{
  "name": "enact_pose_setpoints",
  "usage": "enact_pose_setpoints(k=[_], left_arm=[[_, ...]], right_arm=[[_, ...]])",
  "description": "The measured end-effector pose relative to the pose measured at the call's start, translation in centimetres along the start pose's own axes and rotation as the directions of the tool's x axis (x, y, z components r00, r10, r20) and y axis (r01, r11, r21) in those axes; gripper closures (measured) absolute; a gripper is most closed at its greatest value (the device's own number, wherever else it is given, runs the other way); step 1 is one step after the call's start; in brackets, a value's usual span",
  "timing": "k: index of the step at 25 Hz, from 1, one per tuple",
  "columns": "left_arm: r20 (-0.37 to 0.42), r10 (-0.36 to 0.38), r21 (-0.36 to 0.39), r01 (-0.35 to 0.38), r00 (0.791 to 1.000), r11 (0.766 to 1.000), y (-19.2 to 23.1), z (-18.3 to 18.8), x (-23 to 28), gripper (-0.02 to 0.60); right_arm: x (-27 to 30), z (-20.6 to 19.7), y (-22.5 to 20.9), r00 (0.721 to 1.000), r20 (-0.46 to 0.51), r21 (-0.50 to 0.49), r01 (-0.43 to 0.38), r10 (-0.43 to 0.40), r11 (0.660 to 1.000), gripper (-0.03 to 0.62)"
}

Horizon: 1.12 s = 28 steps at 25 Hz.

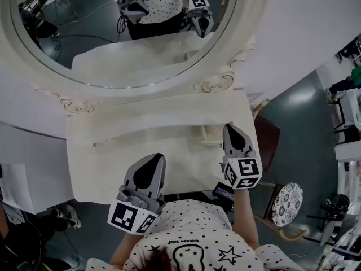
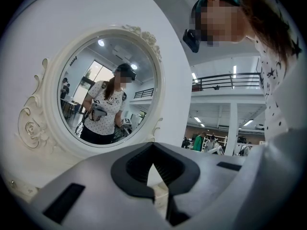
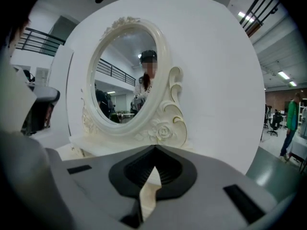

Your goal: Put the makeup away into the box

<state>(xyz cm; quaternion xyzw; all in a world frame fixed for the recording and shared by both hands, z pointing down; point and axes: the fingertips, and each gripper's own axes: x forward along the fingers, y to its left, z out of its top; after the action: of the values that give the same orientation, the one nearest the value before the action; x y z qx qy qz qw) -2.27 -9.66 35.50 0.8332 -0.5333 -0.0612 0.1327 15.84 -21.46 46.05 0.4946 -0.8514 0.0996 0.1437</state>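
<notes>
The left claw is held level over the near edge of the white desk, jaws closed together with nothing gripped. The right claw is held by the near right corner, tipped slightly down, likewise closed and empty. Both are pointed toward the oval mirror. Where the makeup and box lie cannot be told.

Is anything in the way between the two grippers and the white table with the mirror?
Nothing visible is. The left gripper and right gripper, both shut and empty, hang over the table's near edge, below the mirror. No makeup or box shows in any view, so I cannot judge that path.
</notes>
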Motion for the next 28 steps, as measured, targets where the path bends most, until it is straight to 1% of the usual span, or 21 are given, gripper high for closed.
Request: enact_pose_setpoints(k=[4,8,12,15,19,25,28], left_arm=[[0.011,-0.001,0.009,0.001,1.0,1.0,0.1,0.4,-0.3,0.586],[0.02,-0.001,0.019,0.0,1.0,1.0,0.3,0.9,-0.7,0.586],[0.035,-0.002,0.032,0.001,0.999,0.999,0.6,1.5,-1.3,0.586],[0.043,-0.005,0.044,0.003,0.999,0.999,0.8,2.0,-1.9,0.586],[0.048,-0.009,0.054,0.006,0.999,0.999,0.8,2.3,-2.8,0.586],[0.057,-0.016,0.056,0.013,0.998,0.998,0.8,2.4,-4.3,0.586],[0.051,-0.02,0.05,0.017,0.998,0.999,0.7,2.1,-5.1,0.586]], right_arm=[[-1.9,3.8,1.4,0.996,0.091,0.004,-0.021,0.02,1.0,0.588],[-3.7,6.7,2.7,0.987,0.157,0.02,-0.037,0.034,0.999,0.588],[-5.7,9.4,4.3,0.972,0.224,0.003,-0.074,0.071,0.997,0.588],[-7.1,10.8,5.6,0.961,0.257,-0.016,-0.1,0.1,0.995,0.588],[-8.6,11.0,7.0,0.959,0.261,-0.03,-0.11,0.114,0.993,0.588],[-10.6,9.8,9.0,0.963,0.242,-0.002,-0.12,0.117,0.993,0.588],[-11.2,8.9,10.1,0.966,0.229,-0.009,-0.123,0.122,0.992,0.588]])
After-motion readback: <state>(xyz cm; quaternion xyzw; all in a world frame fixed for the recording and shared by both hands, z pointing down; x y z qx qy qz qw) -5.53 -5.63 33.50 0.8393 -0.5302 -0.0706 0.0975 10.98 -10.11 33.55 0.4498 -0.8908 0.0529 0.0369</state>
